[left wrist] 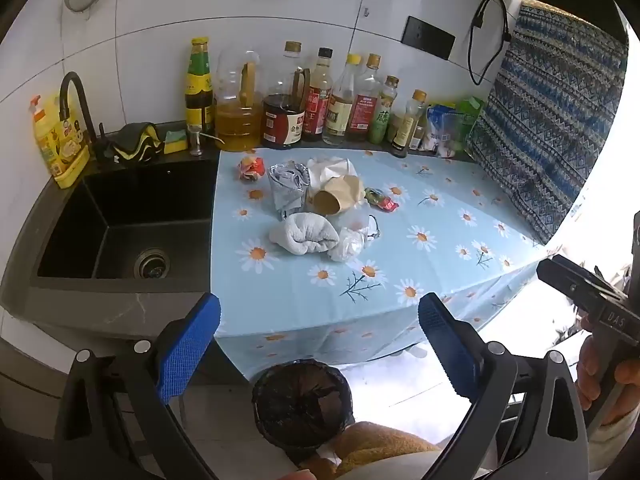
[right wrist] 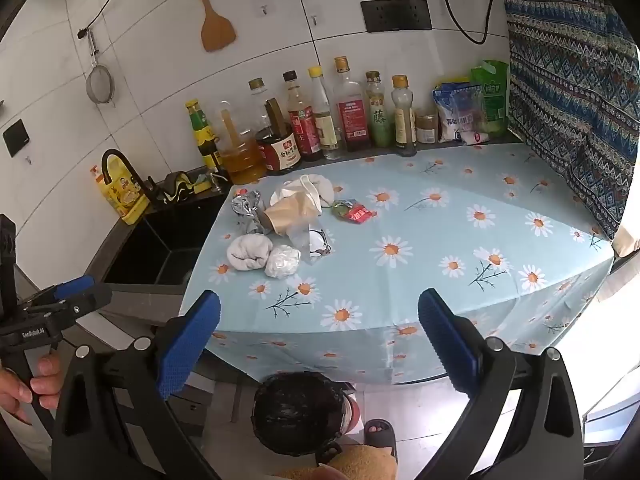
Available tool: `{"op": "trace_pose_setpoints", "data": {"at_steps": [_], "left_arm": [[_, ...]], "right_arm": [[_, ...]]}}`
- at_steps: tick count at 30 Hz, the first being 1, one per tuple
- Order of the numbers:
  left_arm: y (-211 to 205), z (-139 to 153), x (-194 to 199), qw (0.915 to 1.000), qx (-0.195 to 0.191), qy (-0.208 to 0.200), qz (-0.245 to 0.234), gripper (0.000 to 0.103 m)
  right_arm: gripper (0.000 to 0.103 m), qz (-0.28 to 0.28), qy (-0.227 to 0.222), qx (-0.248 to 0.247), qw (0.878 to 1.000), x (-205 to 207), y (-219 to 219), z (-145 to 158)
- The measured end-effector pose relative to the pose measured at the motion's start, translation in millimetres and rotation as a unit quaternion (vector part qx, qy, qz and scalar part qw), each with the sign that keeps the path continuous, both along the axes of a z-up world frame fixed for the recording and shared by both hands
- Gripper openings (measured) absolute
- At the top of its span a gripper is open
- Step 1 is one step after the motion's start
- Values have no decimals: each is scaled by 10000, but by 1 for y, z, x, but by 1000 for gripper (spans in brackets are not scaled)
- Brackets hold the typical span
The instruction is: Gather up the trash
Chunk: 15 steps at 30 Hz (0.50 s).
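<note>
left gripper (left wrist: pixel 319 344): mine, jaws wide apart, nothing between them, hanging off the counter's front edge.
right gripper (right wrist: pixel 319 344): same, spread wide and empty; in the left view I catch it at 3 o'clock.
trash pile: clustered at 11–12 o'clock on the daisy tablecloth (left wrist: pixel 432 264), well apart from both claws.
pile contents: crumpled foil bag (left wrist: pixel 286 186), tipped paper cup (left wrist: pixel 338 196), wadded white towel (left wrist: pixel 304 236), balled clear plastic (left wrist: pixel 348 246), red-green wrapper (left wrist: pixel 380 199) off toward 1 o'clock, red-orange wrapper (left wrist: pixel 251 168) at the far left.
bin: black-lined trash bin (left wrist: pixel 302 404) on the floor at 6 o'clock, below the table edge.
stage: I judge nothing picked yet; the first grab comes next.
risk 1: items touch and overlap, so closing on the cup may drag the plastic or the foil along and spill it off the edge.
risk 2: thin plastic and flat wrappers could slip out of the pads mid-carry.
risk 3: pinching low may snag the tablecloth and tug the whole pile.
risk 4: sink (left wrist: pixel 120 224) sits just beside the pile at 9 o'clock; a nudge could send the left wrapper in.
risk 5: condiment bottles (left wrist: pixel 320 96) right behind; overreach knocks one.
</note>
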<state>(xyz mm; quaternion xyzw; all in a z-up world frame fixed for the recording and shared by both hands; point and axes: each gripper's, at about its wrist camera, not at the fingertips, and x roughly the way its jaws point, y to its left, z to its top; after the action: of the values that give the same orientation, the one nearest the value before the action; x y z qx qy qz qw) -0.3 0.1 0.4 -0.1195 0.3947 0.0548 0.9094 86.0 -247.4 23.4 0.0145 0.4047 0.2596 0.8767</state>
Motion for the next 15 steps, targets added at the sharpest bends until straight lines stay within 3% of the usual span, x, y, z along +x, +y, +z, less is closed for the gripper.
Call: {"op": "trace_pose_setpoints", "data": {"at_steps": [5, 15], "left_arm": [[3, 0, -5, 9999, 52, -145, 69, 96], [6, 5, -6, 9999, -14, -40, 110, 96]], "right_arm": [[98, -15, -30, 25, 10000, 0, 6, 6], [98, 36, 22, -75, 10000, 0, 13, 6]]}}
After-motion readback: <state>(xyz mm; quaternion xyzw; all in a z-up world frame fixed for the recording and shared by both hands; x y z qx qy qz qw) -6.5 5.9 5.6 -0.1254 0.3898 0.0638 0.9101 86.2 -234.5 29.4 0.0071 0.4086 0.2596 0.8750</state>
